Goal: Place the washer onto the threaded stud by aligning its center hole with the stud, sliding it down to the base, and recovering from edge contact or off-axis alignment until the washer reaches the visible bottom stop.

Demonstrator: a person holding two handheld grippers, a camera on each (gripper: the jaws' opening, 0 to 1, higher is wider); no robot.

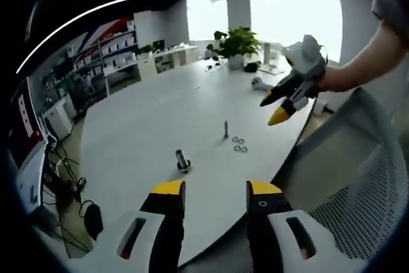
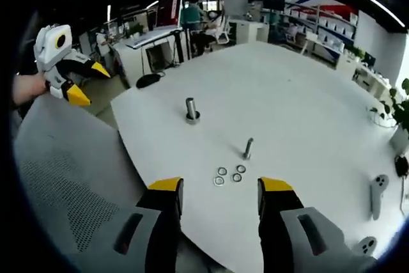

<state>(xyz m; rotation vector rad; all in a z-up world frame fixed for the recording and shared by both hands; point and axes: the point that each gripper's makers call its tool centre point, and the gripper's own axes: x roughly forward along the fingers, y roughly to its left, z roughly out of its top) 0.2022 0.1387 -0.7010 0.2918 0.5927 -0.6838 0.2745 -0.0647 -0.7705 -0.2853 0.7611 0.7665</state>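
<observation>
The washers (image 2: 229,175) are lying flat in a little cluster on the white worktop (image 2: 300,100), just beside the upright threaded stud (image 2: 248,148), none on it yet. A second, thicker stud (image 2: 191,110) stands further off. Both the left gripper (image 1: 216,190) and right gripper (image 2: 220,187) hang over the near edge, jaws apart and holding nothing. No readable labels anywhere. The left gripper view catches a potted plant (image 1: 235,44); the right gripper view has a controller (image 2: 379,194) on the worktop.

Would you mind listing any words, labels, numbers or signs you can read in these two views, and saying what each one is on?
None can be read.
The red and white board at the edge of the left gripper view carries marks too blurred to read.
The boxes on the shelves in the right gripper view are too small to read.
The stud, washers and table carry no visible text.
</observation>
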